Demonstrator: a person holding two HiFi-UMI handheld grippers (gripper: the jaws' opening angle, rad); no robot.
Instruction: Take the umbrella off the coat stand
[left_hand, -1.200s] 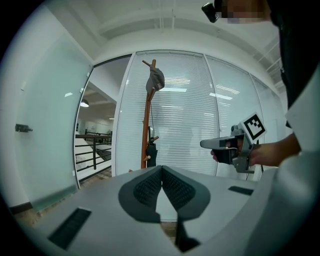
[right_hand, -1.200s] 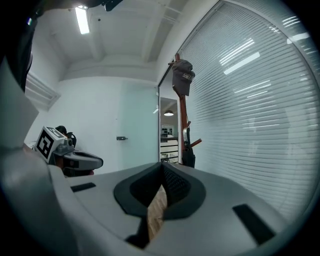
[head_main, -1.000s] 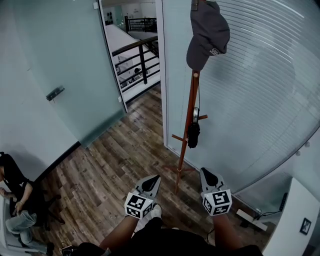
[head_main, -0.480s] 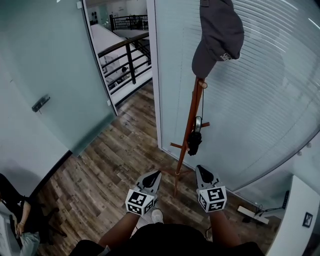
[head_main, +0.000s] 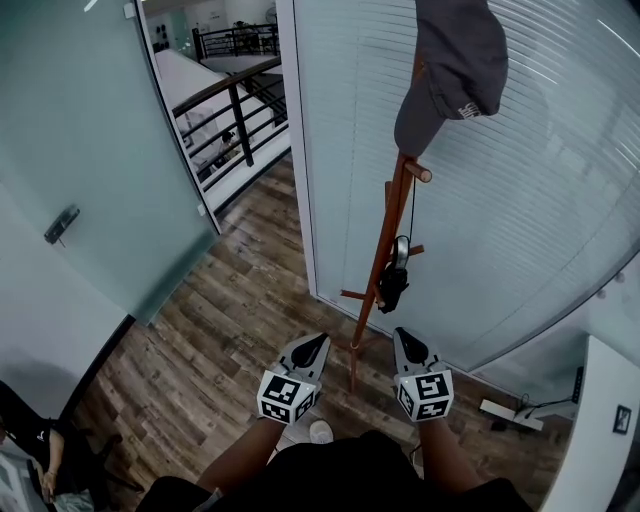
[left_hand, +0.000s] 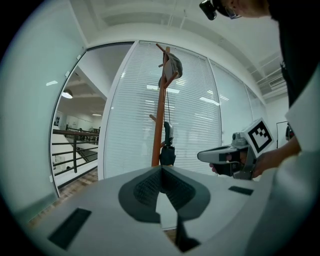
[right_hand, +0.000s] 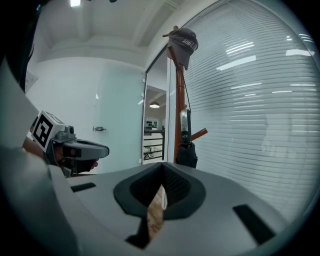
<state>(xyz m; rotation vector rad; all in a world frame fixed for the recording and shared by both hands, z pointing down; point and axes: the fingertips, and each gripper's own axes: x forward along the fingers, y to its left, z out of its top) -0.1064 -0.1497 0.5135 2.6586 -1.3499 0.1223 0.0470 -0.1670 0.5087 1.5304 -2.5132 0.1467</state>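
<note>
**Left gripper (head_main: 312, 345) and right gripper (head_main: 407, 340), both pressed together and empty, have drawn nearer the coat stand (head_main: 385, 240).**
From the left, the glass door (head_main: 60, 215) has slid toward the edge of the head view, and the stand's pole now rises between the two gripper tips. The folded black umbrella (head_main: 393, 285) hangs by its cord beneath the cap (head_main: 455, 60), ahead of both grippers and untouched. This looks like the approach, so a gripper must open before it can grasp.

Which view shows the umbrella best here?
The right gripper view: the folded black umbrella hangs largest and unobstructed on the coat stand. The left gripper view shows it smaller; the head view only from steeply above, small.
</note>
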